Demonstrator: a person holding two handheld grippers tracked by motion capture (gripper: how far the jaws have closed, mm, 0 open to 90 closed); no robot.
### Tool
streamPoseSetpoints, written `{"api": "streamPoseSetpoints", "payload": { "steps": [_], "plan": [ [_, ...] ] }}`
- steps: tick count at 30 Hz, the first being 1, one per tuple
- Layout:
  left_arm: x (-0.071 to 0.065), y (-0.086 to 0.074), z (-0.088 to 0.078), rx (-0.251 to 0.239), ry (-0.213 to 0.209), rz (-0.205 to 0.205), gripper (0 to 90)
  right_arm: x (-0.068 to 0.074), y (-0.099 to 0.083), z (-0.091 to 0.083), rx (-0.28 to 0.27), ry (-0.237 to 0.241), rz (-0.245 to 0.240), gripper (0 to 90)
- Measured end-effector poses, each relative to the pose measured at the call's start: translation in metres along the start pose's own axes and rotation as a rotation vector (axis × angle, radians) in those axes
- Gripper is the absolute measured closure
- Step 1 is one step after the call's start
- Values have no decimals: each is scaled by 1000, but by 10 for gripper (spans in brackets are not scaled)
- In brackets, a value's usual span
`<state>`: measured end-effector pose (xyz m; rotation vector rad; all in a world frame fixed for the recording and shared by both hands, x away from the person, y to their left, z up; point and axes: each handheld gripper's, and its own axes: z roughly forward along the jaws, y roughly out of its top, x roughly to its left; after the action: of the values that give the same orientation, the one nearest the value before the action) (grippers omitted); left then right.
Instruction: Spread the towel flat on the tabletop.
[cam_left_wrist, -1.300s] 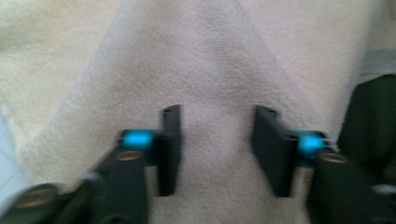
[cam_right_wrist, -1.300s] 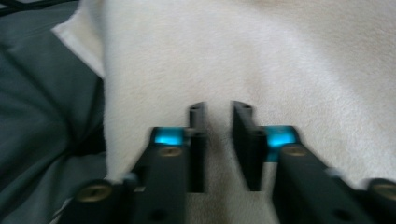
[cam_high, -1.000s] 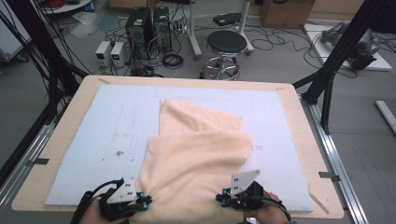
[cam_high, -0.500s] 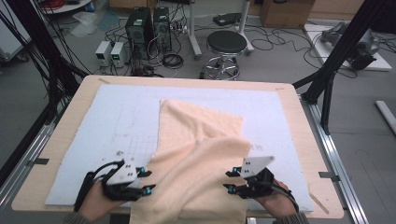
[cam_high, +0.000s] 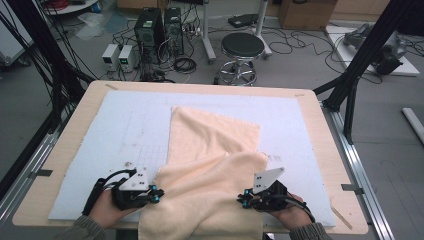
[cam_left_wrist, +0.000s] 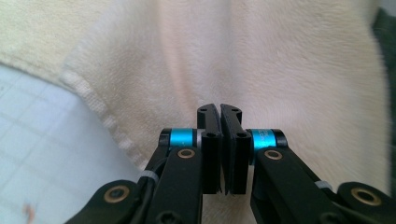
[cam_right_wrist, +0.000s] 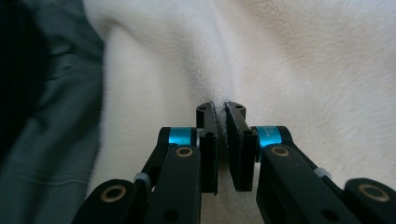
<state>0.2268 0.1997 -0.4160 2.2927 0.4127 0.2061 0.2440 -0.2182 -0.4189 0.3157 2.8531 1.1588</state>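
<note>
A cream towel (cam_high: 215, 150) lies rumpled on the pale blue mat (cam_high: 125, 130), its near part folded over and hanging past the table's front edge. My left gripper (cam_high: 156, 193) is at the towel's left edge near the front. Its jaws have just been closing and now stand together on a crease of the towel (cam_left_wrist: 261, 70), left gripper (cam_left_wrist: 218, 110). My right gripper (cam_high: 243, 198) is at the fold's right side. Its jaws have also just been closing, and fuzzy towel (cam_right_wrist: 299, 60) shows pinched between them, right gripper (cam_right_wrist: 219, 108).
The mat covers a wooden table (cam_high: 325, 130) with black frame posts at both sides. Behind the table stand a stool (cam_high: 242, 47), computer cases (cam_high: 159, 25) and cables on the floor. A dark sleeve (cam_right_wrist: 46, 121) hangs left of the towel in the right gripper view.
Both hands moved a little forward from the table's front edge. The jaws stood apart half a second ago and are now together on the towel's near fold.
</note>
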Motion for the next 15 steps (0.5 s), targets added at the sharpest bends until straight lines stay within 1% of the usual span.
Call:
{"api": "streamPoseSetpoints", "payload": {
  "steps": [1,2,3,5,6,7,8,9,10,11,12,13,14,15],
  "plan": [
    [-4,-2,-5,-3,-3,3,868,5,2,-1,-2,10,-16,843],
    [-12,-4,-14,-8,1,5,868,9,3,-2,-6,21,-22,843],
    [-19,-5,-20,-6,2,18,868,16,7,-4,-15,38,-37,843],
    [-29,-7,-27,3,-11,28,868,29,13,-3,-16,75,-66,835],
    [-35,-9,-31,6,-30,27,866,34,15,-4,-16,88,-80,820],
    [-37,-10,-32,12,-38,33,864,41,18,-4,-20,110,-94,796],
    [-39,-11,-34,8,-41,38,849,44,19,-5,-23,121,-102,756],
    [-39,-11,-34,-6,-47,32,816,47,21,-7,-35,119,-106,721],
    [-36,-11,-34,-23,-39,30,757,47,23,-9,-51,111,-105,705],
    [-32,-10,-33,-36,-23,18,703,44,23,-12,-66,93,-100,690],
    [-28,-9,-32,-45,-16,13,684,39,24,-15,-69,67,-90,679],
    [-19,-7,-28,-61,-2,-3,661,34,23,-16,-62,39,-85,664],
    [-13,-6,-24,-72,14,-9,642,24,22,-17,-38,-6,-74,655],
    [-5,-5,-20,-66,32,1,622,16,19,-17,-29,-25,-59,637]
  ]
}}
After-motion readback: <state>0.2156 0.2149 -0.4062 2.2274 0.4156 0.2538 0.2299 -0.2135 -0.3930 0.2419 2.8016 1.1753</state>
